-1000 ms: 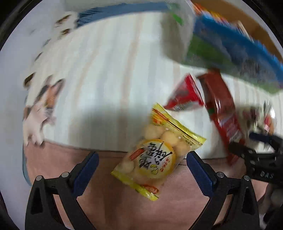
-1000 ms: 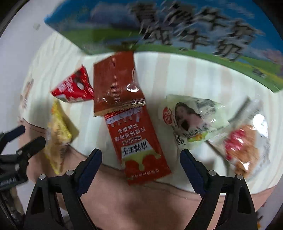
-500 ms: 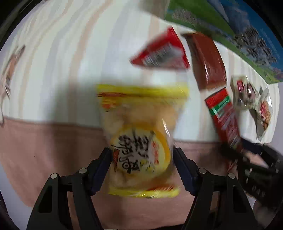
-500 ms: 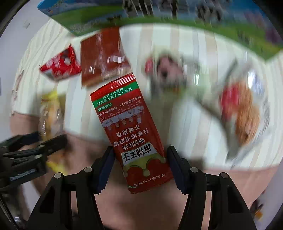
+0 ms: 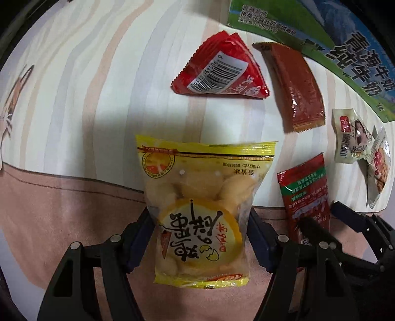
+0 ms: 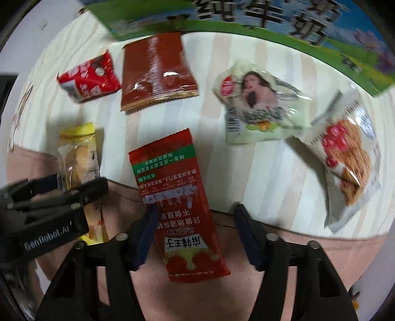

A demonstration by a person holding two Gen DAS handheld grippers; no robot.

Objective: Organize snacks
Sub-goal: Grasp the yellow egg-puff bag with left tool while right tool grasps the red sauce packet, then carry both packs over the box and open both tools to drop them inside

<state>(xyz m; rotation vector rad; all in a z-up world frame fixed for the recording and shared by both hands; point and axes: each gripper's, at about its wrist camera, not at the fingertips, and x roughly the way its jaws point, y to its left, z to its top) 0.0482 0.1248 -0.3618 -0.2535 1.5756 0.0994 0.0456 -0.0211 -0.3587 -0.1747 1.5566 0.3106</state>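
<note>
- My left gripper pinches the yellow snack bag on both sides, over the pink band at the cloth edge.
- My right gripper straddles the long red packet; the left pad touches it, a gap shows on the right, so I cannot tell whether it grips.
- Bare striped cloth lies open leftward; the milk carton bounds the far side.
- Only the left view shows the barcode on the triangular red packet; the right view shows the pale portrait pouch and clear cracker pack larger.
</note>
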